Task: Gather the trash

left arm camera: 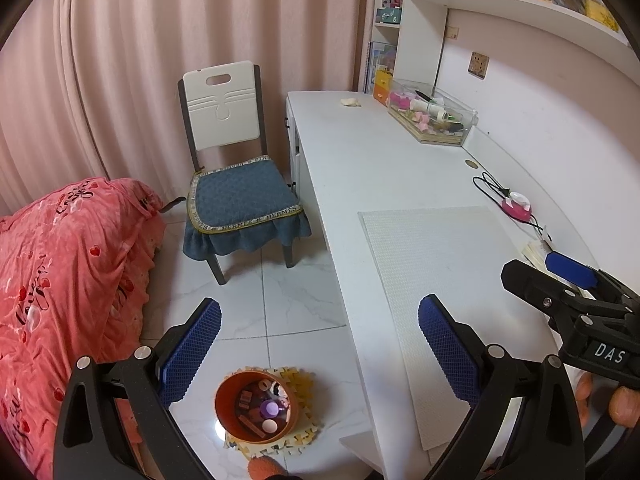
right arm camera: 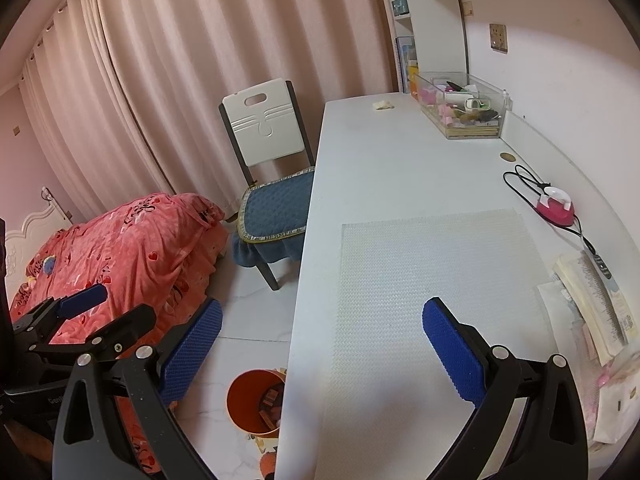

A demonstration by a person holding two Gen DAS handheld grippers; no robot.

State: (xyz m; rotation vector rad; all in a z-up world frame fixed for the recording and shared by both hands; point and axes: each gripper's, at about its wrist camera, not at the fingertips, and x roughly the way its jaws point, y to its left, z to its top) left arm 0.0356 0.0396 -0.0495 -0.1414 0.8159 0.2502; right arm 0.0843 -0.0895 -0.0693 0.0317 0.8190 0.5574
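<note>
A crumpled cream scrap (left arm camera: 350,102) lies at the far end of the white desk (left arm camera: 360,168); it also shows in the right wrist view (right arm camera: 383,105). An orange bin (left arm camera: 256,406) with several bits of trash stands on the floor beside the desk, and is partly hidden by the desk edge in the right wrist view (right arm camera: 256,402). My left gripper (left arm camera: 320,344) is open and empty, above the floor and desk edge. My right gripper (right arm camera: 322,344) is open and empty above the desk mat (right arm camera: 420,300). Each gripper shows in the other's view.
A blue-cushioned chair (left arm camera: 240,196) stands at the desk's far left. A bed with a red cover (left arm camera: 60,280) is to the left. A clear box of clutter (left arm camera: 432,114), a pink gadget with a cord (left arm camera: 516,206) and papers (right arm camera: 592,300) sit along the desk's wall side.
</note>
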